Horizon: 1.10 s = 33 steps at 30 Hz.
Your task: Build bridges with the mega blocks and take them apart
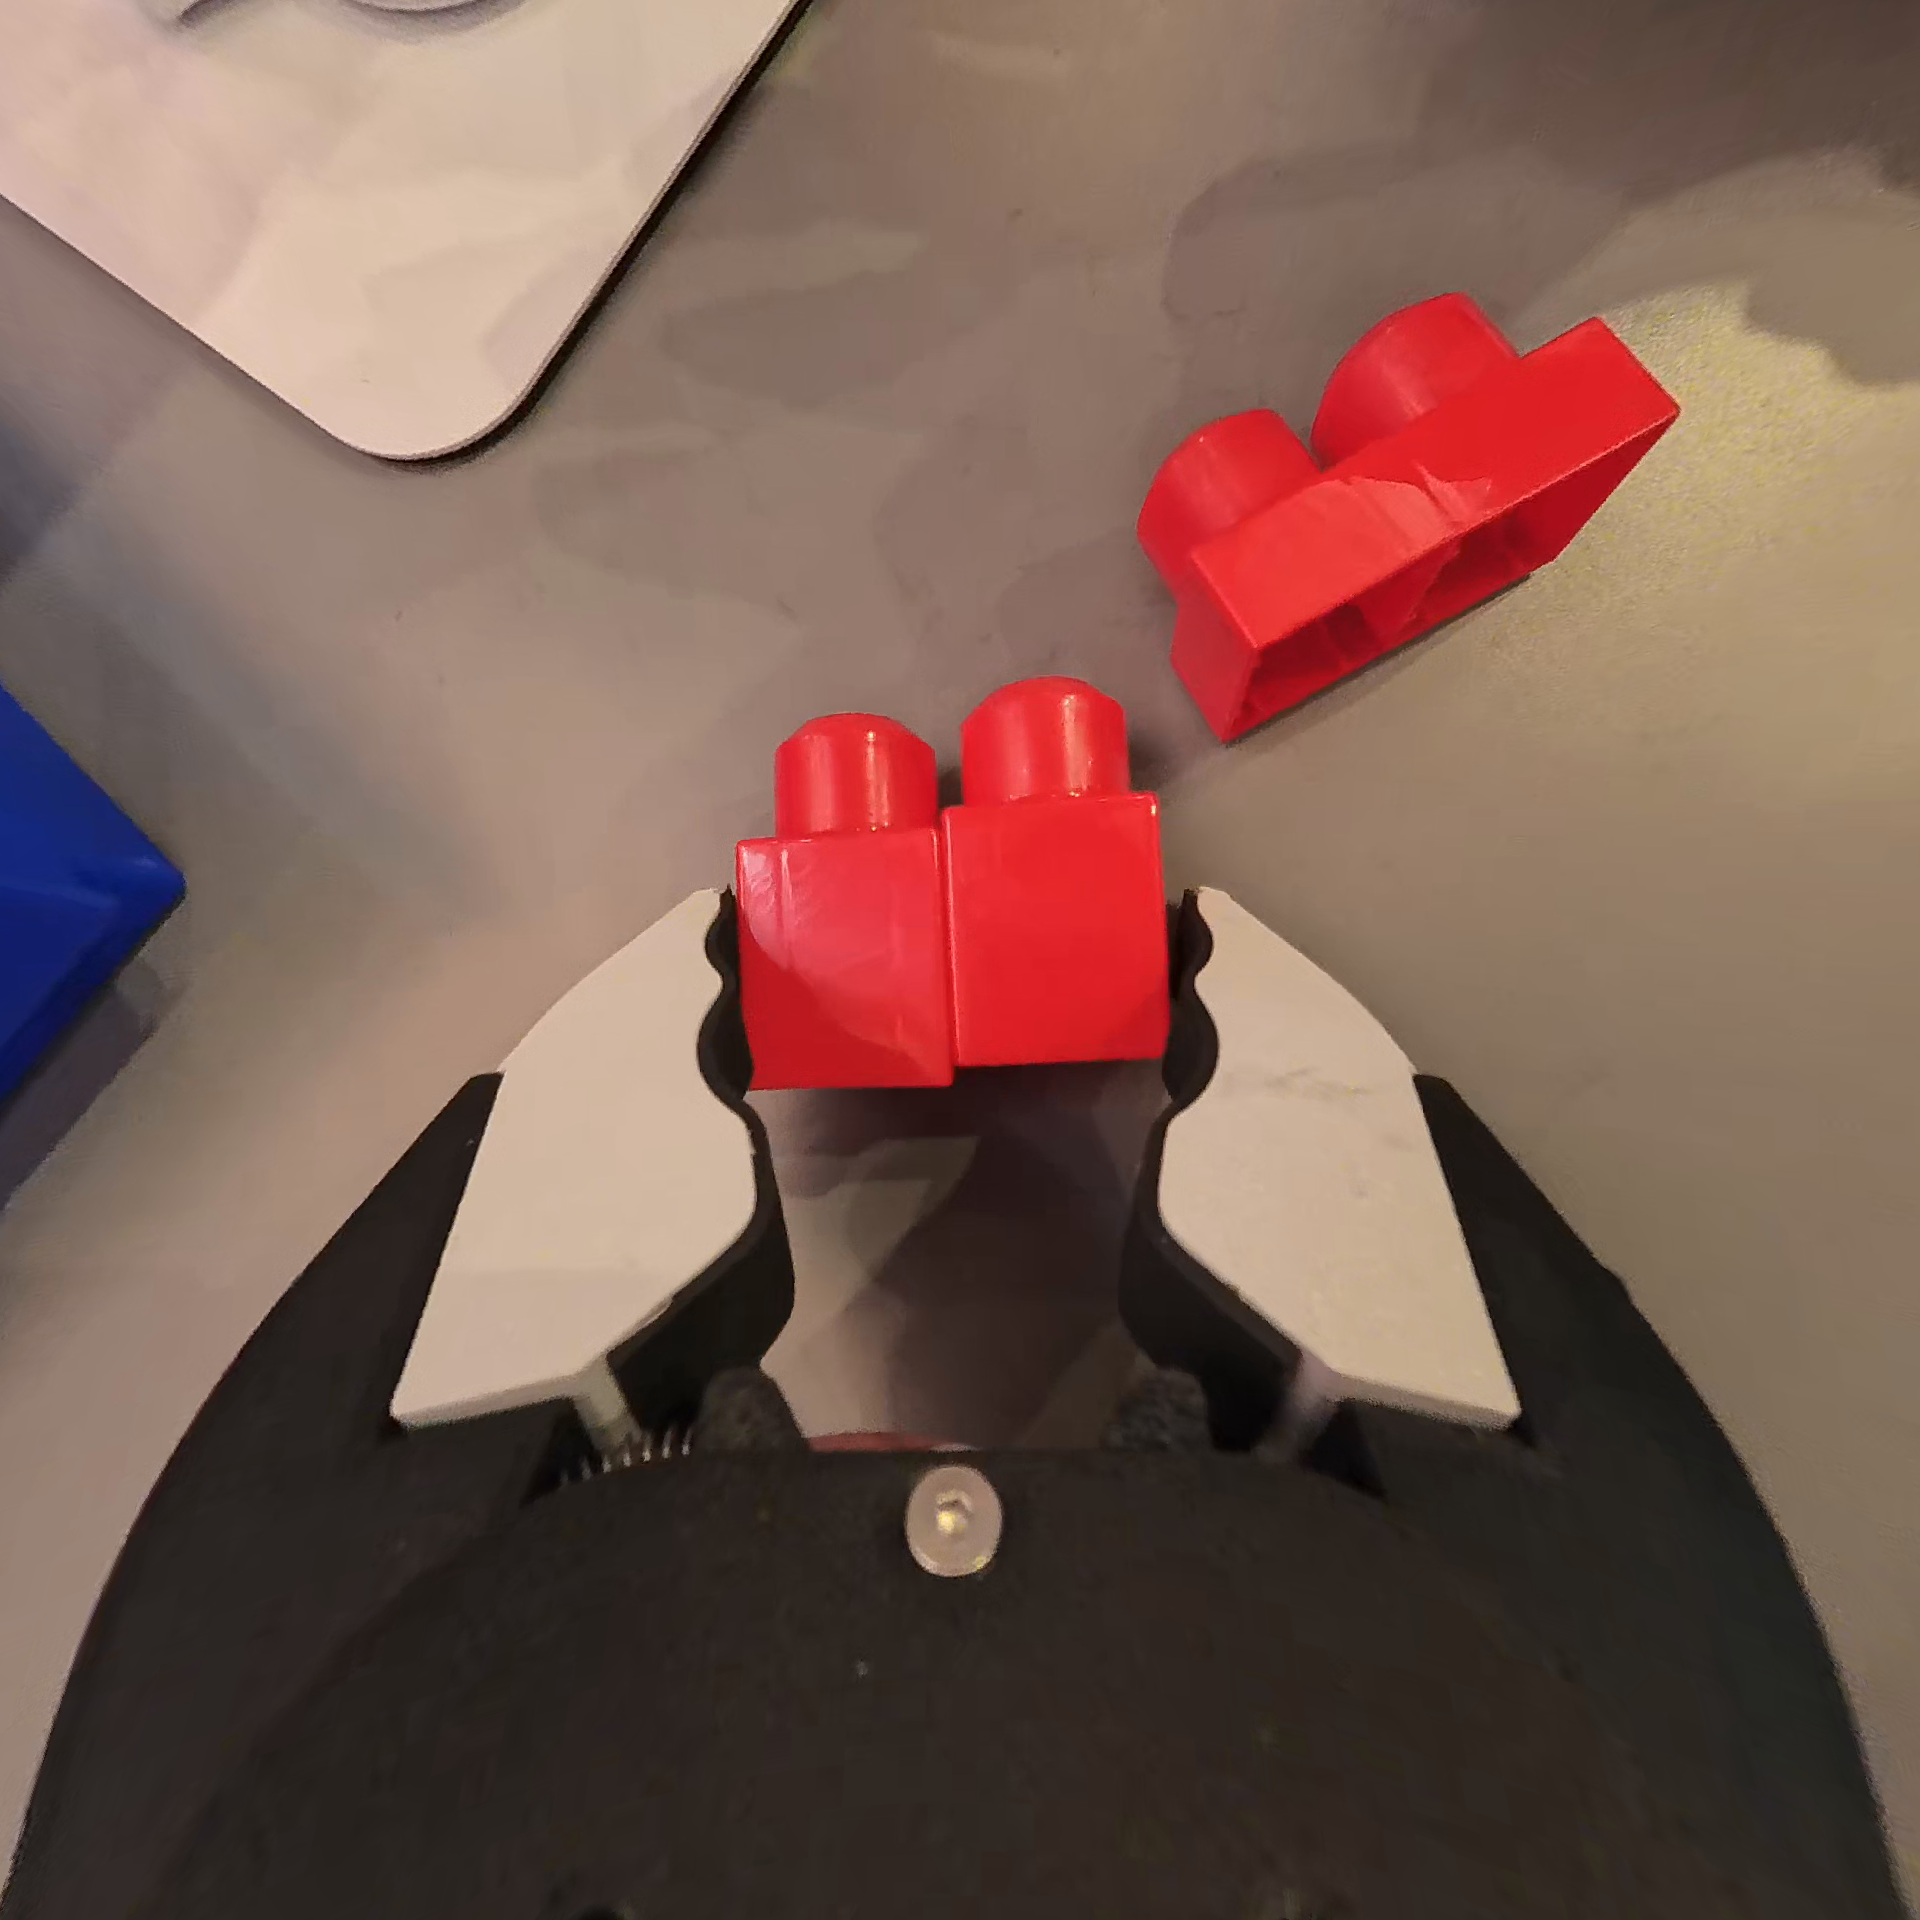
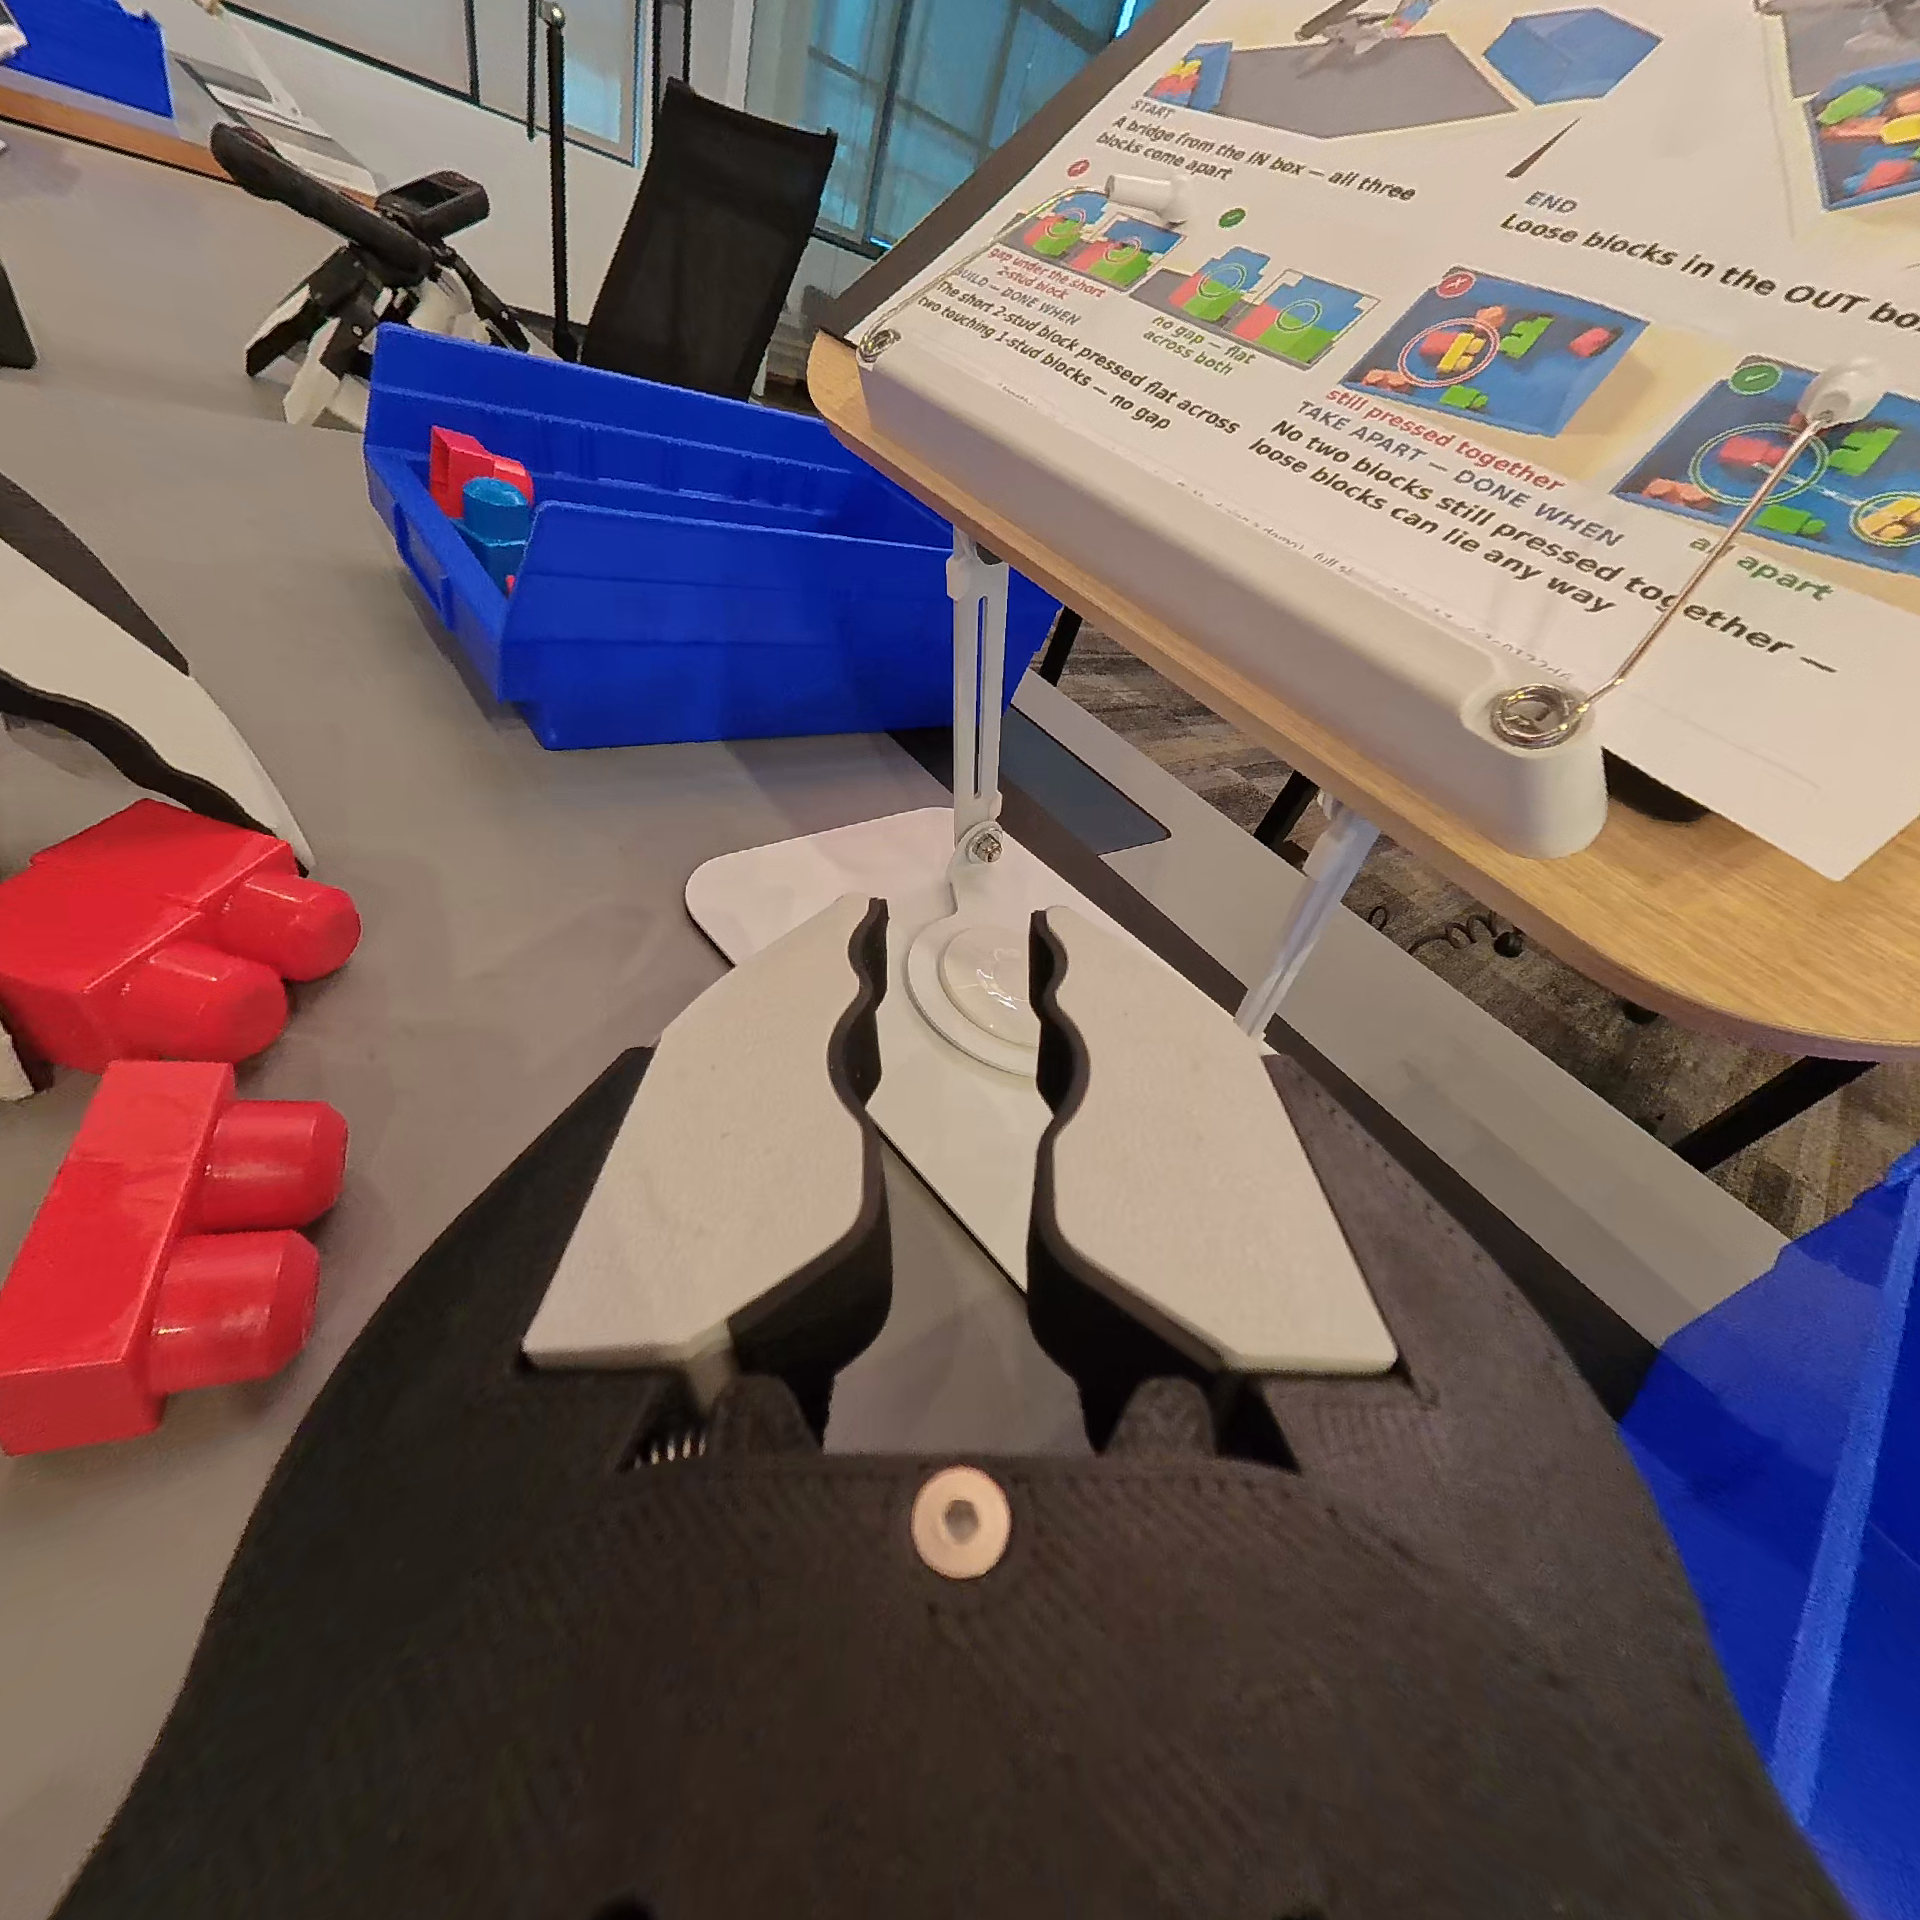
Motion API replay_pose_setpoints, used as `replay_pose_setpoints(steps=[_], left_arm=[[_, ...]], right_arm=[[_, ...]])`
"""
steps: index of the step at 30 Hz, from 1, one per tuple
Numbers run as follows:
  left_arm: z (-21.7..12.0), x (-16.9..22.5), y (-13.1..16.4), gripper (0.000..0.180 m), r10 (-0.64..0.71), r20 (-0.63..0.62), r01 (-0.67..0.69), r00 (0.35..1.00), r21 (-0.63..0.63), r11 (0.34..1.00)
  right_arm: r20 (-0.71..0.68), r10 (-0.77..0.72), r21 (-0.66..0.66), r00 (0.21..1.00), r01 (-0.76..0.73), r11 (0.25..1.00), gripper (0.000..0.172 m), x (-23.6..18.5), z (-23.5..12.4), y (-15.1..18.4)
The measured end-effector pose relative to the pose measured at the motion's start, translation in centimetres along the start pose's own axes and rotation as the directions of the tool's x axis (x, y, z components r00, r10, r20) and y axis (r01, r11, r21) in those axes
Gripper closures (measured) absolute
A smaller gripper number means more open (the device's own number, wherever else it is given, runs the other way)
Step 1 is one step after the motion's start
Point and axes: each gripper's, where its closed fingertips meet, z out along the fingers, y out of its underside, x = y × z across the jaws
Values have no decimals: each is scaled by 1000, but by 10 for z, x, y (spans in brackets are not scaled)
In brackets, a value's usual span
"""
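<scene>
Left wrist view: left gripper (image 1: pixel 956 977) fingers clamp two red one-stud blocks (image 1: pixel 951 951) side by side; right gripper (image 2: pixel 956 997) empty, fingers apart, farther off

instruction sheet (image 2: pixel 1455 343) | on tilted wooden stand board (image 2: pixel 1351 790) | printed headings, captions, red and green labels, tick and cross marks beside pictures | blocks, bins unmarked

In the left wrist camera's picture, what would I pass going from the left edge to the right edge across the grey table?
Blue bin corner → left gripper, its two pads against a side-by-side pair of red one-stud blocks → red two-stud block lying tipped on its side. The white stand base sits farther back at upper left.
</scene>
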Motion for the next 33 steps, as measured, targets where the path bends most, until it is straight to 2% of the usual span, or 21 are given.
replay_pose_setpoints(steps=[4,11,13,15,19,23,28,30,33], left_arm=[[-2,-1,-2,104,26,15,-26,1000,22,999],[-2,2,-1,103,-17,-52,18,999,24,1000],[0,3,2,83,-16,-43,15,999,-6,1000],[-1,1,3,77,-3,-6,3,1000,-16,1000],[-4,3,4,84,-44,15,44,999,-14,999],[-5,6,5,105,-81,22,81,996,-1,997],[-6,1,6,105,-85,58,84,995,15,996],[-6,3,7,105,-93,33,93,995,7,996],[-7,2,3,105,-53,52,52,997,30,998]], right_arm=[[3,-1,0,1000,1,1000,145,-1,0,0],[6,-1,-3,1000,2,1000,145,-2,1,0],[5,-2,-3,1000,2,1000,145,-1,0,0],[5,-1,-2,1000,1,1000,145,-1,1,0],[5,-2,-2,1000,2,1000,145,-1,1,0],[7,-3,-2,1000,3,1000,145,-2,1,0],[6,-3,0,1000,3,1000,145,-2,1,-1],[7,-2,1,1000,2,1000,145,-2,1,-1],[10,-3,0,1000,3,1000,145,-3,1,-1]])
